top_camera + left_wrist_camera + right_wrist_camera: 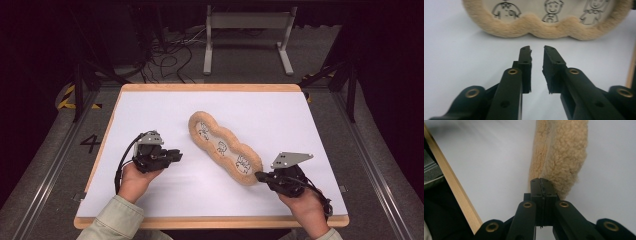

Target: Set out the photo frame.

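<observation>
White tabletop (150,200) with a wooden rim, set over dark floor. Grey metal stand (247,20) and loose cables (170,60) along the top of the frame, well apart from the work.

Across the middle, slanting from upper left to lower right: a long plush pad (225,147), fuzzy tan border round a pale panel of drawn figures. Looks light, soft and floppy. Likely sags if lifted by one end, so best pinched on the thick fuzzy rim, ideally at both ends. No obstacle between either gripper and that rim.

Left gripper (176,155) at centre left, near the plush pad but apart from it, jaws parted narrowly around nothing. Right gripper (258,175) at lower right, jaws pressed together, tips against the plush pad's lower-right end. Cannot tell whether any fluff is caught.
</observation>
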Demonstrator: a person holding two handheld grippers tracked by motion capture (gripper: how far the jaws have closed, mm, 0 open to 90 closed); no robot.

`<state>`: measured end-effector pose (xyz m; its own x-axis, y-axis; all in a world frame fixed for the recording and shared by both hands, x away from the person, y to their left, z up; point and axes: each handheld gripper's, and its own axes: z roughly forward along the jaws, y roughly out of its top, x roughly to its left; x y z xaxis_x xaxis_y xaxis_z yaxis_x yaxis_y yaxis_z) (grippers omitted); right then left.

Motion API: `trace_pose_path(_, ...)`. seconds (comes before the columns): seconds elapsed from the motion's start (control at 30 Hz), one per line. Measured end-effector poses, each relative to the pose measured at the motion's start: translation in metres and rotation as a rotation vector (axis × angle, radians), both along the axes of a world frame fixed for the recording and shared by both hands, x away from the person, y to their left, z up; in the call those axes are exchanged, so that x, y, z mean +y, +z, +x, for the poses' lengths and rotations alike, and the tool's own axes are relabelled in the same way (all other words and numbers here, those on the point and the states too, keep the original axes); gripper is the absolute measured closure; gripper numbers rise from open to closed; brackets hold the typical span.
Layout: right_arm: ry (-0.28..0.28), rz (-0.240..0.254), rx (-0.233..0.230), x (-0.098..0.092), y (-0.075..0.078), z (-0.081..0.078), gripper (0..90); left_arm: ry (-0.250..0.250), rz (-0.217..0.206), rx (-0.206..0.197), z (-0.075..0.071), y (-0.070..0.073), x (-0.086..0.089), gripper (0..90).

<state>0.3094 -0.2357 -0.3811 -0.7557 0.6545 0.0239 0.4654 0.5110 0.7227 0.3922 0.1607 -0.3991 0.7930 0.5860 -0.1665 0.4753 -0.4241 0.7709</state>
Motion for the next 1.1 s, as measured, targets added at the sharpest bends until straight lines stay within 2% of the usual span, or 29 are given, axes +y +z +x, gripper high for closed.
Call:
trace_pose_path(0.13,-0.006,0.027,-0.045,-0.001,0.007,-0.008,88.0,0.064,-0.014,-0.029,0.011,0.01,0.003,61.9)
trace_pose_path(0.2,-0.035,0.04,-0.067,-0.005,0.01,-0.013,83.1,0.099,-0.017,-0.022,0.019,0.013,0.004,54.8)
trace_pose_path(0.23,-0.046,0.047,-0.069,-0.006,0.011,-0.014,81.3,0.117,-0.028,-0.028,0.024,0.014,0.006,52.9)
trace_pose_path(0.3,-0.077,0.054,-0.072,-0.01,0.012,-0.016,76.5,0.132,-0.058,-0.007,0.033,0.014,0.007,48.9)
trace_pose_path(0.4,-0.117,0.089,-0.056,-0.016,0.01,-0.017,66.9,0.157,-0.063,-0.001,0.052,0.012,0.004,44.0)
trace_pose_path(0.43,-0.129,0.095,-0.055,-0.017,0.009,-0.017,62.9,0.157,-0.063,-0.001,0.052,0.012,0.004,42.3)
trace_pose_path(0.5,-0.137,0.098,-0.053,-0.018,0.008,-0.017,59.8,0.16,-0.064,0.009,0.063,0.009,0.0,40.3)
trace_pose_path(0.57,-0.148,0.102,-0.047,-0.018,0.005,-0.017,56.2,0.144,-0.075,0.005,0.074,0.005,-0.003,37.0)
trace_pose_path(0.7,-0.16,0.097,-0.037,-0.017,0.0,-0.016,53.0,0.106,-0.067,0.03,0.094,-0.005,-0.011,30.3)
trace_pose_path(0.8,-0.165,0.096,-0.023,-0.016,-0.004,-0.014,51.6,0.103,-0.075,0.014,0.103,-0.009,-0.017,28.8)
trace_pose_path(0.93,-0.164,0.101,-0.012,-0.014,-0.009,-0.013,51.1,0.102,-0.025,-0.009,0.113,-0.013,-0.031,25.8)
trace_pose_path(1.1,-0.17,0.115,0.01,-0.013,-0.012,-0.012,50.0,0.103,-0.027,-0.03,0.121,-0.018,-0.038,23.1)
